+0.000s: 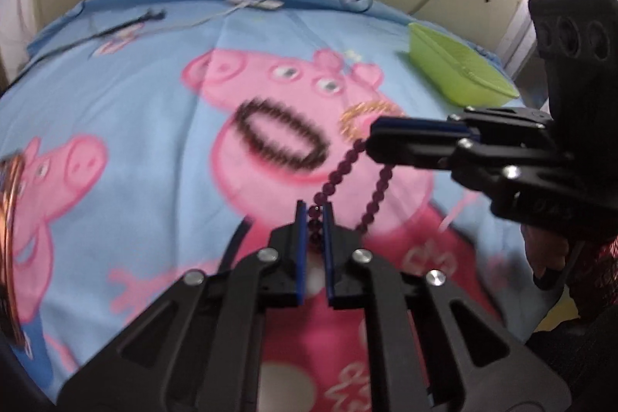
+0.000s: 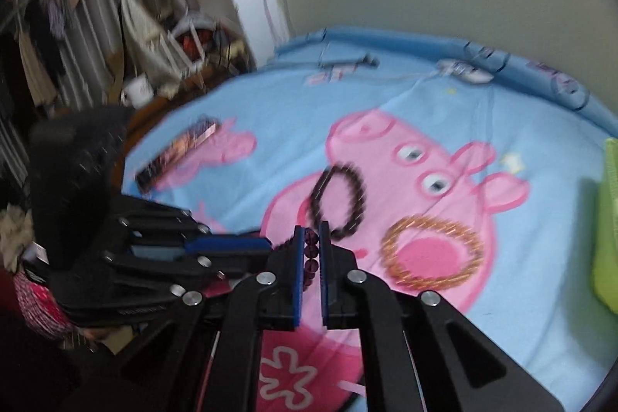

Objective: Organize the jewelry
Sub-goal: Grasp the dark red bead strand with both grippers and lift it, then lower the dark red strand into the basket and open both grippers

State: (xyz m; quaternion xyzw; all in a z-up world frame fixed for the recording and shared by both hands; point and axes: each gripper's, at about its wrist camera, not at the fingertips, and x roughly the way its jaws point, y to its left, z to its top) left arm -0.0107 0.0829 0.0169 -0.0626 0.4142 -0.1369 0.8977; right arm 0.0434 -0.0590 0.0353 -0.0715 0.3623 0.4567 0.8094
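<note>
Left gripper (image 1: 313, 215) is pinched down on one end of a purple bead bracelet (image 1: 340, 174), with a few beads sitting right between its blue pads. The right gripper (image 2: 312, 242) has the other end of the same loop clamped the same way; you can see three or so dark purple beads stacked in the narrow gap between its pads. So the bracelet is strung between the two grippers, two strands running from the left one's tips up and across to the right one's tips, hanging just above the bedsheet (image 1: 135, 111). The two grippers sit close together, tips nearly meeting, angled toward each other.

Everything else is lying flat on the blue cartoon-pig sheet. A dark bead bracelet (image 1: 284, 138) sits just beyond the held one, right on the pig's snout. A gold bead bracelet (image 2: 432, 250) lies next to that, near the right gripper's fingers and partly hidden behind them in the left view. A green basket (image 1: 459, 72) is off to the far right edge of the bed, well apart from both grippers. There's a shiny coppery box-like thing (image 2: 175, 151) out on the left side of the sheet, too blurry to say more.
</note>
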